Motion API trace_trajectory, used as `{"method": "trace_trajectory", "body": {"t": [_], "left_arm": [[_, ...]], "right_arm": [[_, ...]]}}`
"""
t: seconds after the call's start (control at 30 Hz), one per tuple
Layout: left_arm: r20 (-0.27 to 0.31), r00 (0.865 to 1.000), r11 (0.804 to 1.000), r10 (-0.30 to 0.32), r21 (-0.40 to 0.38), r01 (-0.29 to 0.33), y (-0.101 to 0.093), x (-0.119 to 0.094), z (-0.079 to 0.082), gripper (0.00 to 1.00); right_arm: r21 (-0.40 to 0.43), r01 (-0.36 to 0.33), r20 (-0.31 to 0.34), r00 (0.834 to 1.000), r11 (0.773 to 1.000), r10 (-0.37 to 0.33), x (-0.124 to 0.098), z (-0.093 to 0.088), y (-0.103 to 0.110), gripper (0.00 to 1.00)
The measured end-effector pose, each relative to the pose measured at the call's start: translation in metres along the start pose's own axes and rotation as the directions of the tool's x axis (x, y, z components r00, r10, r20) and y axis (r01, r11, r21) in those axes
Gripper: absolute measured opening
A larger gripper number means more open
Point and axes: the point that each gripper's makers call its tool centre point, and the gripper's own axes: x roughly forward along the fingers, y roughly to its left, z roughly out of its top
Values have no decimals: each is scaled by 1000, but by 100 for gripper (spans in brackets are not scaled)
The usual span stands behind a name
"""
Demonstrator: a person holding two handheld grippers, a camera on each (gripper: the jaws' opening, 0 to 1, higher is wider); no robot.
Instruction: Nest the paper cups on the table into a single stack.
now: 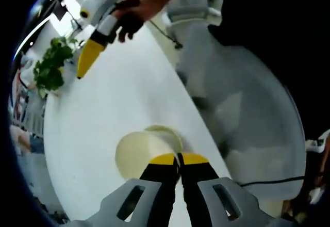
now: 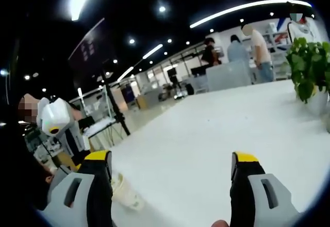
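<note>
Two cream paper cups (image 1: 147, 147), nested and lying on their side on the white desk (image 1: 103, 113), sit at my left gripper (image 1: 180, 159); its yellow-tipped fingers (image 1: 164, 160) are clenched on the rim of the cups, whose open mouth faces left in my left gripper view. My right gripper (image 2: 171, 164) hangs released, fingers wide apart over bare desk; the cups show pale beside its left finger. A potted plant (image 2: 308, 72) stands at the far desk edge.
</note>
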Motion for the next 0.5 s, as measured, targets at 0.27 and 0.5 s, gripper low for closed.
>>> {"method": "trace_trajectory", "body": {"t": [0.27,0.5], "left_arm": [[-4,1000,1000,-24,6,24,1,9,1,0],[6,999,999,-47,-1,47,-2,13,-2,1]], "right_arm": [[9,4,-5,1000,1000,-4,-3,-5,0,94],[16,5,-6,1000,1000,-5,-4,-6,-1,93]]}}
